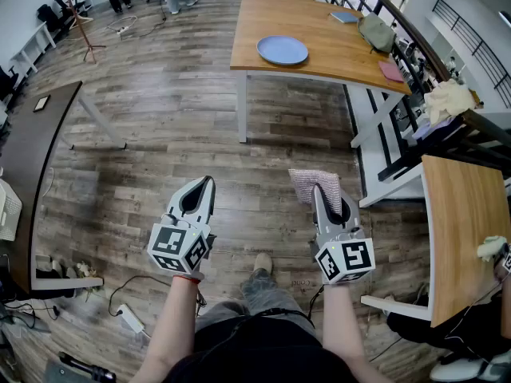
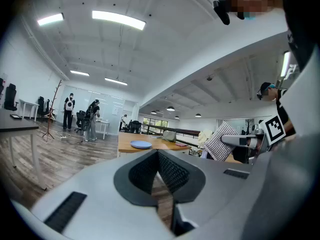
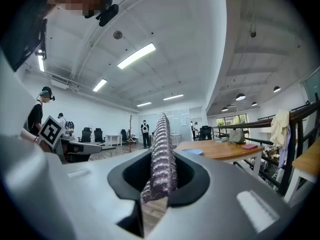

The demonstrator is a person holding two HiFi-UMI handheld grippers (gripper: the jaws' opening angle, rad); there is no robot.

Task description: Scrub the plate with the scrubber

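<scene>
A light blue plate lies on a wooden table far ahead of me across the floor; it also shows small in the left gripper view as the plate and in the right gripper view as the plate. My right gripper is shut on a striped grey scrubber, which stands up between its jaws as the scrubber. My left gripper is shut with nothing in it, its jaws meeting at the tip. Both are held level over the floor, well short of the table.
A second wooden table stands at my right, with a black railing behind it. A dark desk is at the left. Cables and a power strip lie on the floor by my feet. People stand far back in the room.
</scene>
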